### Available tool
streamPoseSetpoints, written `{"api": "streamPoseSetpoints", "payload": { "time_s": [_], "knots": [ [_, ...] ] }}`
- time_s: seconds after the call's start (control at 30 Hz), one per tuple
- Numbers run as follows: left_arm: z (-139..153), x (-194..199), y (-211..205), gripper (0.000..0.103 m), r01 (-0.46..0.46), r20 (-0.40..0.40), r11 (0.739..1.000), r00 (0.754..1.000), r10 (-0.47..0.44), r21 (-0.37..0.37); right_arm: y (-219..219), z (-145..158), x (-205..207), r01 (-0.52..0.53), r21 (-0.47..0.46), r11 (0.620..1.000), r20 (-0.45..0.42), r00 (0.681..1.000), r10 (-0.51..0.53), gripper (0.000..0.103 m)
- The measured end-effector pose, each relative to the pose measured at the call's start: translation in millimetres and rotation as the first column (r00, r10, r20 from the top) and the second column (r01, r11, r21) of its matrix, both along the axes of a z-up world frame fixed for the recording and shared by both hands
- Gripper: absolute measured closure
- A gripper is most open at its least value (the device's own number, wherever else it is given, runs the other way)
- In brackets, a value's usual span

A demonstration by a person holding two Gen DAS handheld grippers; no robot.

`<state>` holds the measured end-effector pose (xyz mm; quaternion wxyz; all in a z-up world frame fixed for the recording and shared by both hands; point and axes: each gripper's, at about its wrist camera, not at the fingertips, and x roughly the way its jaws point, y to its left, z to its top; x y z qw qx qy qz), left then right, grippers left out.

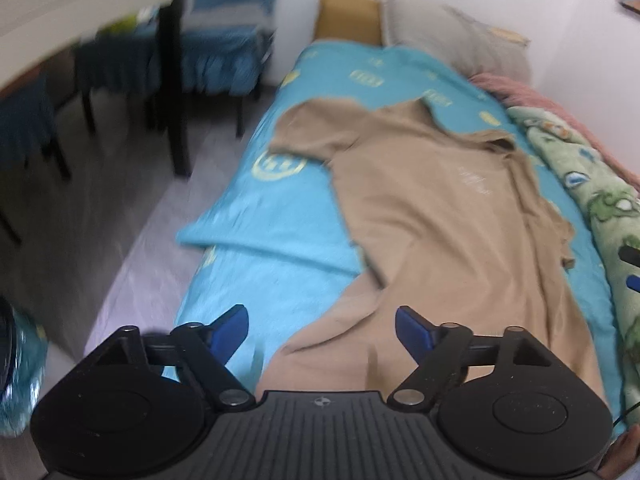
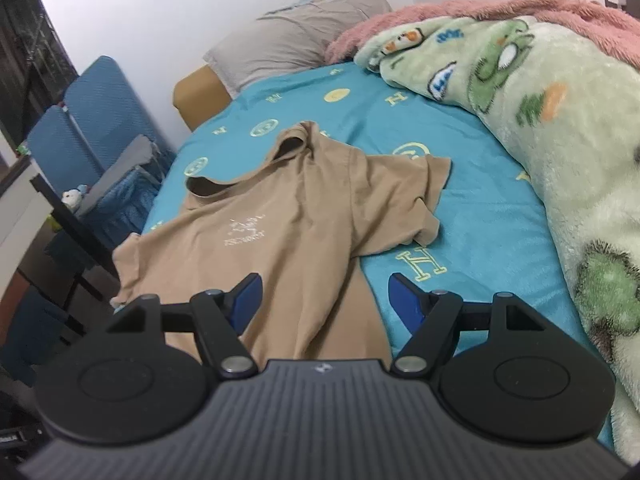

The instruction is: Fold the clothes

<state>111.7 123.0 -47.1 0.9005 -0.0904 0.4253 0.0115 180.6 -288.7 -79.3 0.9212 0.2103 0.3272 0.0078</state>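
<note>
a tan t-shirt (image 2: 304, 216) lies spread out face up on a bed covered with a turquoise sheet (image 2: 480, 216) printed with pale yellow letters and circles. its neck opening points toward the head of the bed, where a grey pillow (image 2: 296, 40) leans against a mustard-coloured headboard (image 2: 196, 96). one short sleeve lies rumpled on the sheet toward a green cartoon-print blanket (image 2: 560, 128), which is heaped along the wall side of the bed with a pink fluffy blanket (image 2: 480, 8) behind it; the other sleeve reaches toward the open edge of the bed. a small pale print shows on the chest. the shirt is loosely flat, with soft creases running down its length and the lower hem drawn toward the cameras. the left tool (image 1: 320, 328) hovers over the hem end of the shirt, its blue-tipped fingers (image 1: 232, 326) spread wide with nothing between them. the right tool (image 2: 324, 300) is likewise wide open and empty, above the shirt's lower part, one finger over the cloth and the other over bare sheet. beside the bed, on the grey floor (image 1: 120, 232), stand dark-legged chairs with blue covers (image 1: 224, 56), blurred in the left wrist view.
</note>
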Motion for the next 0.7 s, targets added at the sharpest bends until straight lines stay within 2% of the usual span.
{"api": "streamPoseSetpoints", "payload": {
  "time_s": [0.23, 0.33, 0.57, 0.6, 0.63, 0.7],
  "knots": [
    [29.7, 2.9, -55.4, 0.003, 0.075, 0.145, 0.997, 0.987, -0.073, -0.009, 4.5, 11.2, -11.8, 0.003, -0.04, 0.999, 0.041, 0.999, -0.002, 0.031],
    [40.5, 3.6, -82.4, 0.002, 0.112, 0.203, 0.993, 0.972, -0.116, 0.028, 5.6, 12.9, -11.3, -0.005, -0.046, 0.999, 0.056, 0.998, 0.007, 0.031],
    [49.0, 3.6, -123.8, 0.001, 0.15, 0.258, 0.987, 0.953, -0.16, 0.059, 8.3, 20.8, -13.7, -0.021, -0.07, 0.997, 0.124, 0.992, 0.029, 0.031],
    [49.9, 4.4, -126.5, 0.001, 0.154, 0.26, 0.986, 0.952, -0.164, 0.059, 7.2, 21.5, -13.7, -0.017, -0.065, 0.998, 0.13, 0.991, 0.025, 0.029],
    [50.8, 5.1, -129.2, 0.001, 0.159, 0.262, 0.986, 0.95, -0.169, 0.059, 6.2, 22.2, -13.7, -0.013, -0.061, 0.998, 0.135, 0.991, 0.021, 0.016],
    [52.1, 5.9, -131.6, 0.001, 0.166, 0.268, 0.984, 0.947, -0.178, 0.069, 4.0, 23.5, -13.7, -0.004, -0.051, 0.999, 0.146, 0.989, 0.012, 0.007]
  ]
}}
